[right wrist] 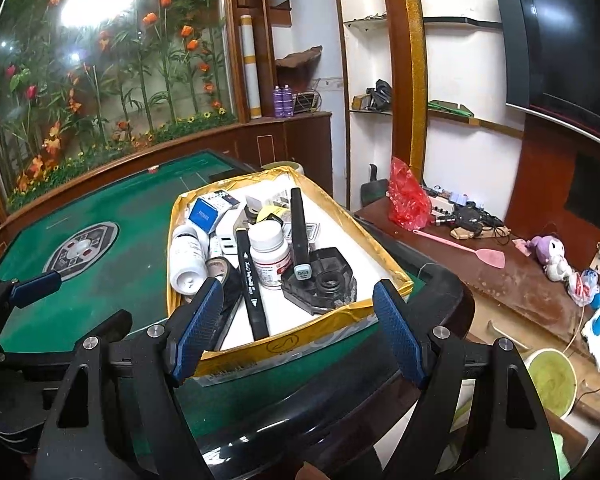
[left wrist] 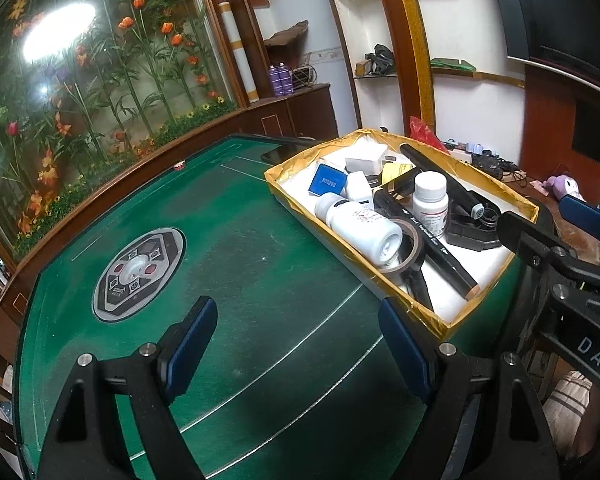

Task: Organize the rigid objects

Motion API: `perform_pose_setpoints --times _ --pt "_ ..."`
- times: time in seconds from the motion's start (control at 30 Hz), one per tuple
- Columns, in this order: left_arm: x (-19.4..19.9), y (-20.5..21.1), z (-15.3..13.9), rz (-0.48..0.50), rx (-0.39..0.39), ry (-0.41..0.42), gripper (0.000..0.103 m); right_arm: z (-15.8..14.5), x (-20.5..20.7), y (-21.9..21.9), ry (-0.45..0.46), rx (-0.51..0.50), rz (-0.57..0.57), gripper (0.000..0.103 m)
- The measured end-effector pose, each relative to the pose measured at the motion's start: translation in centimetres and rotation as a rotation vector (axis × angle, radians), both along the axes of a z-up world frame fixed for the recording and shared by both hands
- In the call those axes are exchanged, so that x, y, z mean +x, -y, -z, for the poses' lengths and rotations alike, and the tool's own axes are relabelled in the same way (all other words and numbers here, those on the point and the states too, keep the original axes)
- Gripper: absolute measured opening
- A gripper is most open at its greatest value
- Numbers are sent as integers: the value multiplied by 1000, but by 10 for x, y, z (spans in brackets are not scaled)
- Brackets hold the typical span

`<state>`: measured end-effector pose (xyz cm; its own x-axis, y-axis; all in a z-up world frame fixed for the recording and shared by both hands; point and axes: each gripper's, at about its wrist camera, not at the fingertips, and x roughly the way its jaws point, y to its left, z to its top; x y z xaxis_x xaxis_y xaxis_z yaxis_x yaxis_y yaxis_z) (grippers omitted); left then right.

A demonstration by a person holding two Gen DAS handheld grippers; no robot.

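A cardboard box (right wrist: 284, 344) with a yellow taped rim (left wrist: 284, 188) sits on the right part of the green table. Inside lie a white bottle (right wrist: 186, 260) on its side, an upright white bottle (right wrist: 270, 254), two black markers (right wrist: 252, 292), a tape roll (right wrist: 220, 270), a small blue box (right wrist: 204, 214) and a black plastic part (right wrist: 324, 280). My right gripper (right wrist: 298, 330) hovers open over the box's near wall, holding nothing. My left gripper (left wrist: 300, 354) is open above the bare felt, just left of the box's near corner (left wrist: 440, 320).
The table's round control panel (left wrist: 138, 268) is set in the felt to the left. A glass flower panel runs behind the table. To the right, a wooden bench holds a red bag (right wrist: 408, 200), a pink fly swatter (right wrist: 460, 248) and a plush toy (right wrist: 548, 252).
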<state>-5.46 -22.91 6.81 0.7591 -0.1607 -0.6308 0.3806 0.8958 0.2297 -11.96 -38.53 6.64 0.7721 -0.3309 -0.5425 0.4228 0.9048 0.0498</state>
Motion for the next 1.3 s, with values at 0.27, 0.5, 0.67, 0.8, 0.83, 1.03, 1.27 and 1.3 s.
perform_pose_setpoints --times 0.27,0.5,0.67,0.8,0.83,1.03,1.27,1.3 --pt "2 -1 1 -16 12 1 83 0 0 -2 -2 1 -1 79" --pt "3 -1 2 -25 27 6 84 2 2 -7 -8 4 -16 79" --pt "3 -1 4 -33 34 7 83 2 3 -7 -11 5 -18 79" --pt "3 -1 4 -35 39 11 83 3 3 -7 -9 6 -18 79" --pt "3 -2 4 -34 40 11 83 3 2 -5 -9 7 -18 79" --pt "3 -2 4 -35 43 13 84 3 3 -5 -9 7 -18 79" --pt "5 -2 4 -35 50 16 84 3 3 -5 -6 7 -17 79" --pt "4 -2 4 -36 49 16 83 3 3 -6 -5 7 -16 79"
